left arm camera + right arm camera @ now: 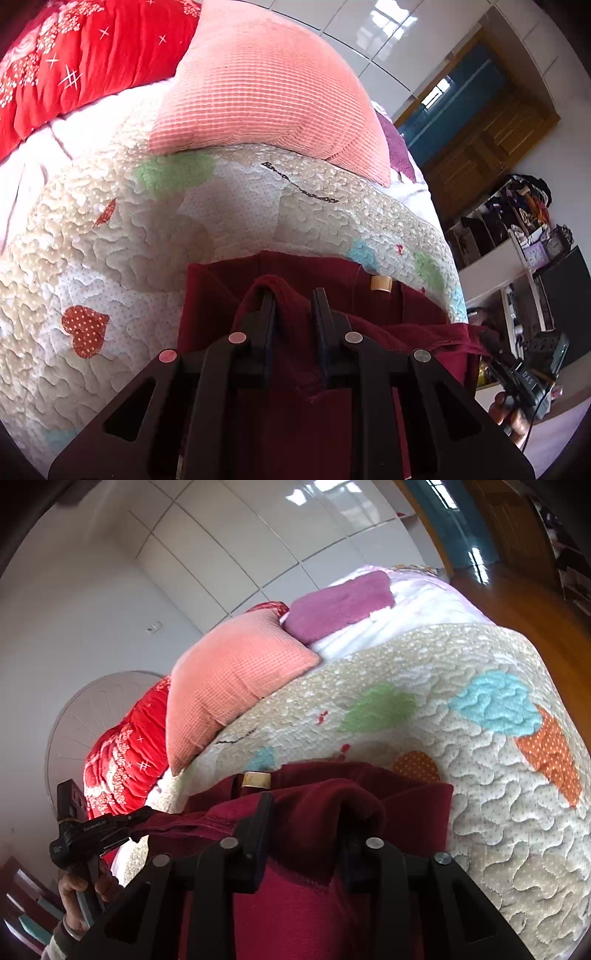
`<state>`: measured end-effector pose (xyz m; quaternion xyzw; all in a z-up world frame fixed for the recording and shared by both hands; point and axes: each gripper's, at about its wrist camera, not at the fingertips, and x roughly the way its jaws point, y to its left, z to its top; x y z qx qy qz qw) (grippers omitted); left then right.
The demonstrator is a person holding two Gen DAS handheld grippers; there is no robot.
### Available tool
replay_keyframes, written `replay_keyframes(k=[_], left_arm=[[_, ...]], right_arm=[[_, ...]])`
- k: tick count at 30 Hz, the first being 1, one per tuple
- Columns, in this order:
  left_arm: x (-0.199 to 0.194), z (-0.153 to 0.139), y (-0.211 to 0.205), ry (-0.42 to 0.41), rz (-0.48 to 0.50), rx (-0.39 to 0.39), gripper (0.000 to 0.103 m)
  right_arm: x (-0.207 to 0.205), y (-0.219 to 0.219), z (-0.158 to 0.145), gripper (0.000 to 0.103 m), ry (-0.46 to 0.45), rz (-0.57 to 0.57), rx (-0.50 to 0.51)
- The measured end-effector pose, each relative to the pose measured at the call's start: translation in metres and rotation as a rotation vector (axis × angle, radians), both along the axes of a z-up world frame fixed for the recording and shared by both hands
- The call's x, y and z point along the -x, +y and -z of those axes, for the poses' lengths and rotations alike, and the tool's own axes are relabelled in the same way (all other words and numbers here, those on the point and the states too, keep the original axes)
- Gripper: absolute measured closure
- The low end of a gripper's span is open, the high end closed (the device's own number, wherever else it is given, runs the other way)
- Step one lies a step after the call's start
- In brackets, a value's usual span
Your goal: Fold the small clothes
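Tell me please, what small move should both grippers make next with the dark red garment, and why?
Probably carry the lifted edge forward together and lay it toward the tan label. The left gripper and the right gripper each have maroon garment cloth bunched between their fingers, while its far part lies flat on the patchwork quilt, so the fold looks only half done.

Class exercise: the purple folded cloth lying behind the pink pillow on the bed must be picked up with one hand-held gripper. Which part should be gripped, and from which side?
Grip the purple folded cloth at its thick near edge, which faces the quilt, approaching low from that open side. The stacked layers there form a firm rim, while the pink pillow blocks the left end.
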<state>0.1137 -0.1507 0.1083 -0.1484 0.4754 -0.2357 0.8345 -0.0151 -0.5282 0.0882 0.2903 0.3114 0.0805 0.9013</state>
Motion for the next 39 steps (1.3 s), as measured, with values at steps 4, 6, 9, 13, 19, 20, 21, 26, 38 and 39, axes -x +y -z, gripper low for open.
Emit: replay_keyframes(k=[4,6,9,13,19,20,21,26,38,39], left_arm=[[0.011,-0.014,0.003,-0.082,-0.026,-0.053,0.048],[0.014,-0.02,0.01,-0.133,-0.067,-0.049,0.036],[0.014,-0.025,0.008,-0.146,-0.05,-0.051,0.036],[0.012,-0.014,-0.012,-0.132,-0.027,-0.097,0.036],[-0.014,0.034,-0.036,-0.052,-0.083,-0.278,0.036],[-0.019,0.042,-0.034,-0.037,-0.094,-0.278,0.036],[-0.024,0.048,-0.032,-0.023,-0.105,-0.275,0.036],[-0.034,0.06,-0.033,-0.036,-0.132,-0.289,0.036],[0.044,0.022,0.002,-0.119,-0.035,-0.236,0.036],[0.055,0.022,0.004,-0.124,-0.027,-0.238,0.036]], right_arm=[[0.015,-0.018,-0.019,0.038,-0.05,0.099,0.007],[0.022,-0.021,-0.024,0.038,-0.041,0.1,0.01],[0.023,0.003,-0.029,0.043,-0.03,0.019,0.125],[0.002,0.038,-0.013,0.059,0.052,-0.039,0.305],[-0.033,0.008,0.028,0.062,0.169,0.131,0.274],[-0.038,0.0,0.036,0.062,0.189,0.145,0.237],[-0.044,-0.007,0.043,0.062,0.211,0.144,0.201],[-0.063,-0.005,0.053,0.057,0.253,0.122,0.216],[0.055,0.046,0.008,0.057,0.118,0.006,0.288],[0.061,0.05,0.012,0.057,0.127,0.003,0.294]])
